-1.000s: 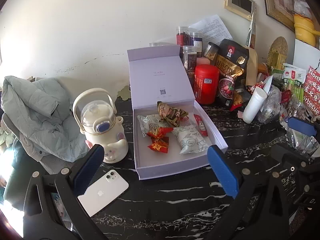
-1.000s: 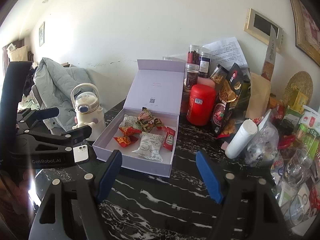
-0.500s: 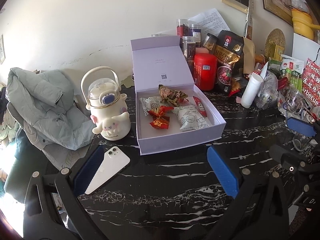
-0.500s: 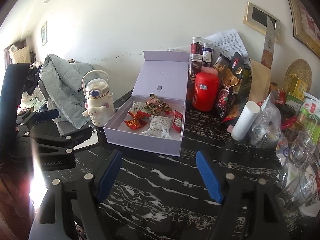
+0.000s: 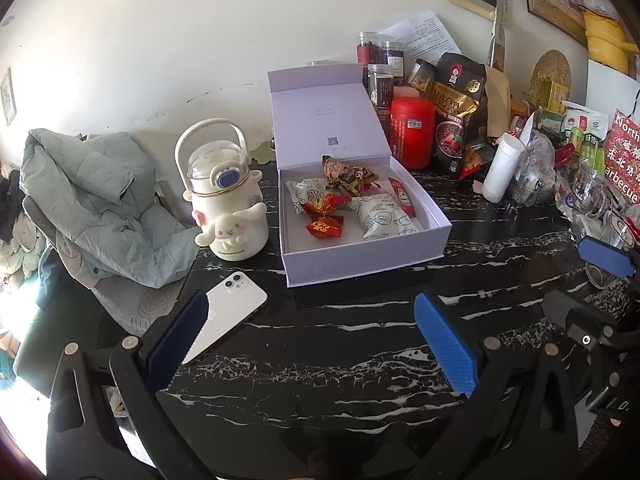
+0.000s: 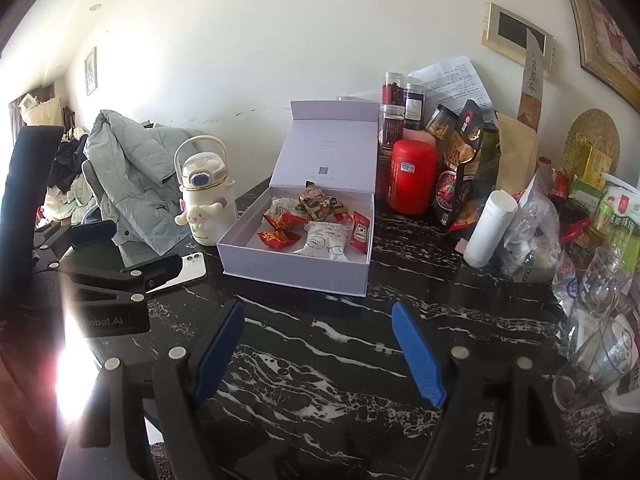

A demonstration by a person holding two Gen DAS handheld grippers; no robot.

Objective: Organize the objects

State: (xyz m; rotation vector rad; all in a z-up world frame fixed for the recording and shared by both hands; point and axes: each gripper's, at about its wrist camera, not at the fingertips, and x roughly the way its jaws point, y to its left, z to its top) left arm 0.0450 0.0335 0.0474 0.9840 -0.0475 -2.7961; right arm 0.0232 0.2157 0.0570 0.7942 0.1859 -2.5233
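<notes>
1. Your left gripper (image 5: 308, 340) and right gripper (image 6: 320, 348) hover with jaws wide, empty; the lilac gift box (image 5: 362, 268) sits mid-bench (image 5: 360, 360), lid up, snack packets (image 5: 384, 216) inside.
2. Swing left carelessly and you clip the white phone (image 5: 228, 312); it could slide off the near edge.

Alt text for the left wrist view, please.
An open lilac cardboard gift box holding wrapped snacks sits on a black marble table, with the open left gripper empty before it. A cream cartoon-dog bottle and white smartphone lie left.
</notes>
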